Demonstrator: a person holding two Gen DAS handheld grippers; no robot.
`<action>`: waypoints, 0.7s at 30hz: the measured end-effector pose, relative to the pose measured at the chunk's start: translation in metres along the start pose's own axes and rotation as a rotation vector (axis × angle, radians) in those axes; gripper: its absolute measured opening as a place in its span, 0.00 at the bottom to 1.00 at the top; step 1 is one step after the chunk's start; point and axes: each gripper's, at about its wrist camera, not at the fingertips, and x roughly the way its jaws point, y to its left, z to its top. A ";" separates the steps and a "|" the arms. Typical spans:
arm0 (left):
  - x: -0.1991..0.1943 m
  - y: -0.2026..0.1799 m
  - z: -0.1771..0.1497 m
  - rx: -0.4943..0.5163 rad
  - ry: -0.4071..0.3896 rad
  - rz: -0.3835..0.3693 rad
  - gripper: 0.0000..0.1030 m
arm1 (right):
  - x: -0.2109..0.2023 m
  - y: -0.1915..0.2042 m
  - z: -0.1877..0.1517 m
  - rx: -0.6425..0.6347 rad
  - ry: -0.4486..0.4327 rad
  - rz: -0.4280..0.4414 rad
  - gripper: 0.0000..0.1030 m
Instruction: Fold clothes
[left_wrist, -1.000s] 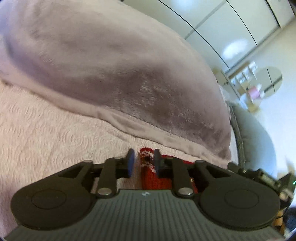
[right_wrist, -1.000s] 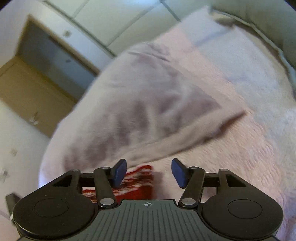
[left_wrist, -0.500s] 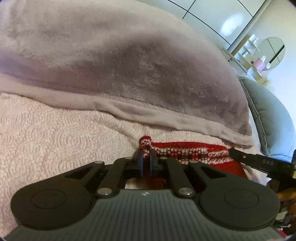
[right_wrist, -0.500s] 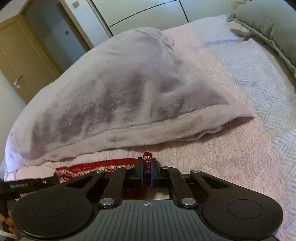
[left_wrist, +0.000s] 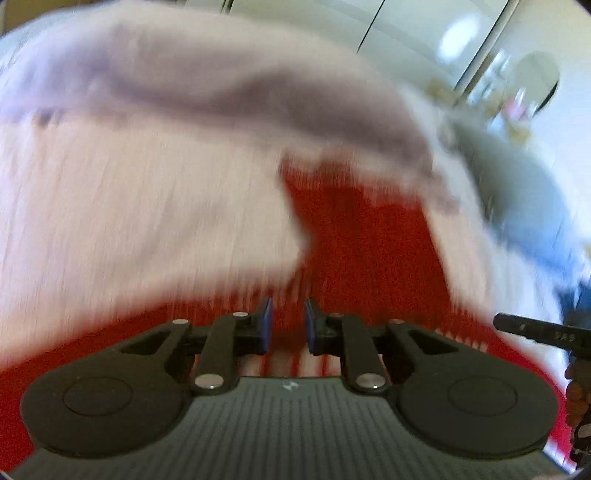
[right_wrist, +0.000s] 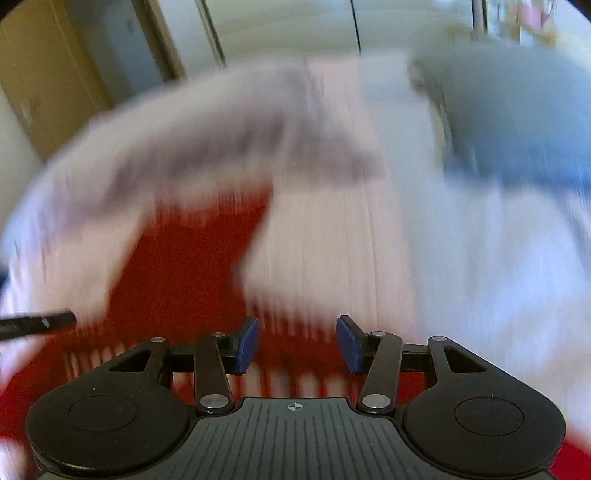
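1. Left wrist view: both tongs are seen here. The left gripper (left_wrist: 287, 321) shows a clear gap between its blue pads, with nothing visibly pinched; half a second ago those pads were clenched on the patterned hem of the red knitted garment (left_wrist: 354, 236). The hem is now judged to be released, though heavy blur makes any faint contact impossible to rule out. The garment is spread on the pink quilted bedspread (left_wrist: 140, 206), reaching from under the tool up toward the mauve fleece blanket (left_wrist: 221, 92). The tip of the right gripper (left_wrist: 535, 332) is seen at the right edge; its state cannot be told from this view.

2. Right wrist view: the right gripper (right_wrist: 297, 343) is seen with its jaws having just been opening, wide apart now, and no cloth between them. The striped hem lies just below the pads, flat on the bedspread. A grey pillow (right_wrist: 517, 122) is seen at the far right.

3. What it means: the hem is taken to have been carried over and dropped by both hands together, so one fold is judged laid. Smoothing or a second fold is expected to be needed.
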 end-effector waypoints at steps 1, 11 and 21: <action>0.001 0.004 -0.014 -0.023 0.044 0.049 0.08 | 0.007 0.000 -0.018 0.008 0.060 -0.051 0.49; -0.117 -0.044 -0.008 0.038 0.060 0.172 0.15 | -0.107 0.039 -0.033 0.082 0.013 -0.109 0.49; -0.242 -0.112 -0.040 0.212 0.094 0.174 0.30 | -0.233 0.097 -0.069 0.133 0.045 -0.086 0.62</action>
